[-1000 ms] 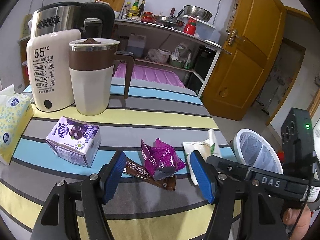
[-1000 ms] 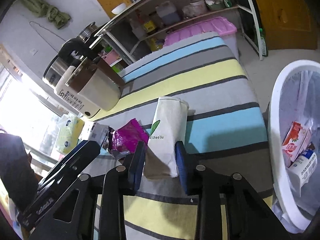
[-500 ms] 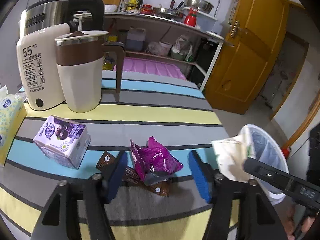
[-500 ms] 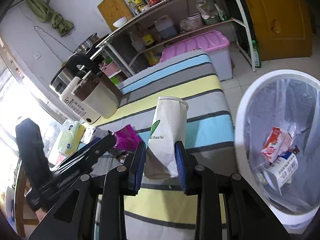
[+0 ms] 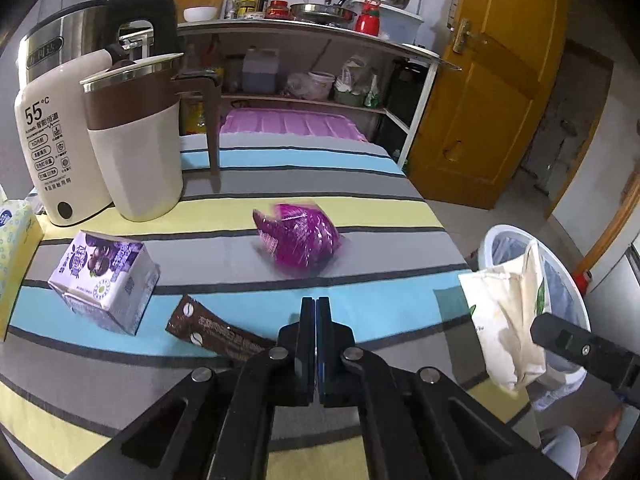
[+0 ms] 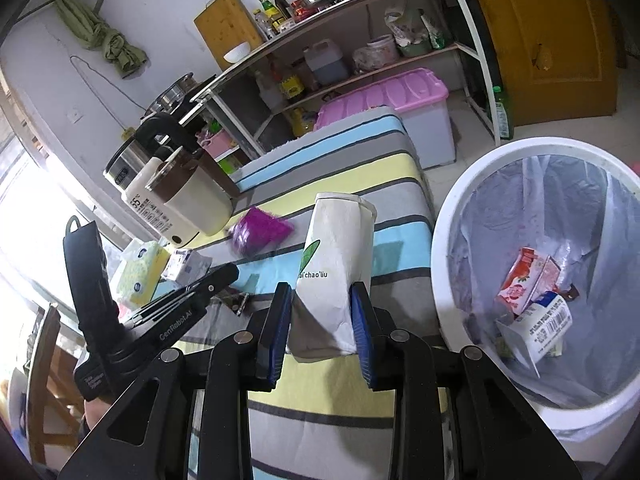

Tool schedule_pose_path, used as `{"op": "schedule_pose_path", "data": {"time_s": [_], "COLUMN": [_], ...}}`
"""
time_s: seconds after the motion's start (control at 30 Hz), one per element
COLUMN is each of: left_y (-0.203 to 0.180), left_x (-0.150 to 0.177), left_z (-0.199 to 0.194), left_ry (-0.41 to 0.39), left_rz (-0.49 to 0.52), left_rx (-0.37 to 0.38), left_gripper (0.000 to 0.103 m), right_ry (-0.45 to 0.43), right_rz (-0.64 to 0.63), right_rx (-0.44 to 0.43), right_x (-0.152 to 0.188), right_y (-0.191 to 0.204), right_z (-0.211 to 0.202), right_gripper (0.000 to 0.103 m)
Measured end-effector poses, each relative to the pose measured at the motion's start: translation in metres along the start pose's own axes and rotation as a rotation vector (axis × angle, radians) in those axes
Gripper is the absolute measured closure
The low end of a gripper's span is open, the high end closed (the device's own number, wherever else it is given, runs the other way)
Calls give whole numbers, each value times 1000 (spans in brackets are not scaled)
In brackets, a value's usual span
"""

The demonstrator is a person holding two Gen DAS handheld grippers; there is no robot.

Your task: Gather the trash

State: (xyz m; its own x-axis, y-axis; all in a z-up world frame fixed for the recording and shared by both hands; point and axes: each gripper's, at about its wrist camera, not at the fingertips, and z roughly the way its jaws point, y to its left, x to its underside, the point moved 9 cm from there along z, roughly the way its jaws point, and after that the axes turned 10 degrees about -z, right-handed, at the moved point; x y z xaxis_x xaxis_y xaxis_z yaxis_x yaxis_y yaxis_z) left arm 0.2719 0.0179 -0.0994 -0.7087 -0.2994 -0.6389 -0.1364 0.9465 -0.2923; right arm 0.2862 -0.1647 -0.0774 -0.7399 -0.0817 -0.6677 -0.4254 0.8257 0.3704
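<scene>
The right gripper [image 6: 320, 330] clamps a white paper bag [image 6: 336, 276] near its bottom end, long axis upright, open mouth pointing up and away, held above the striped table's [image 6: 360, 184] edge beside the white bin [image 6: 444, 264]. The left gripper [image 5: 315, 334] has its jaws pressed together on nothing (half a second ago they stood wide). The purple wrapper [image 5: 298, 240] now lies farther off, blurred, past the brown packet [image 5: 212, 330] and milk carton [image 5: 106, 276].
</scene>
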Motion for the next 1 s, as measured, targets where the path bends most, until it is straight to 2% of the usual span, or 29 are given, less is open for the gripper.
{"op": "schedule_pose_path", "data": {"time_s": [0.2, 0.33, 0.37, 0.4, 0.47, 0.5, 0.57, 0.8, 0.93, 1.0], "left_y": [-1, -1, 0, -1, -4, -6, -12, -24, -20, -17], "left_x": [8, -4, -8, -14, -23, -27, -35, -46, -46, -45], "left_z": [-13, -21, -21, -20, -16, -14, -2, 42, 64, 68], "left_ry": [-14, -39, -44, -44, -44, -45, -34, 24, 56, 54], "left_rz": [-4, -23, -24, -27, -33, -30, -8, 52, 53, 42], "left_rx": [20, 37, 31, 36, 47, 47, 37, -22, -64, -61], "left_gripper": [103, 99, 90, 76, 56, 51, 48, 46, 46, 55], "right_ry": [-6, -11, -12, -14, -16, -16, -17, -19, -14, -12], "right_rz": [-4, 1, 2, 3, 5, 5, 4, 12, 19, 22], "right_rx": [15, 23, 24, 25, 26, 27, 27, 28, 28, 27], "right_x": [7, 10, 10, 9, 7, 6, 4, -2, -6, -6], "right_y": [-2, -5, -6, -7, -10, -11, -14, -23, -29, -31], "right_z": [-12, -18, -19, -19, -20, -19, -19, -16, -11, -9], "right_gripper": [72, 72, 72, 72, 72, 72, 72, 72, 72, 72]}}
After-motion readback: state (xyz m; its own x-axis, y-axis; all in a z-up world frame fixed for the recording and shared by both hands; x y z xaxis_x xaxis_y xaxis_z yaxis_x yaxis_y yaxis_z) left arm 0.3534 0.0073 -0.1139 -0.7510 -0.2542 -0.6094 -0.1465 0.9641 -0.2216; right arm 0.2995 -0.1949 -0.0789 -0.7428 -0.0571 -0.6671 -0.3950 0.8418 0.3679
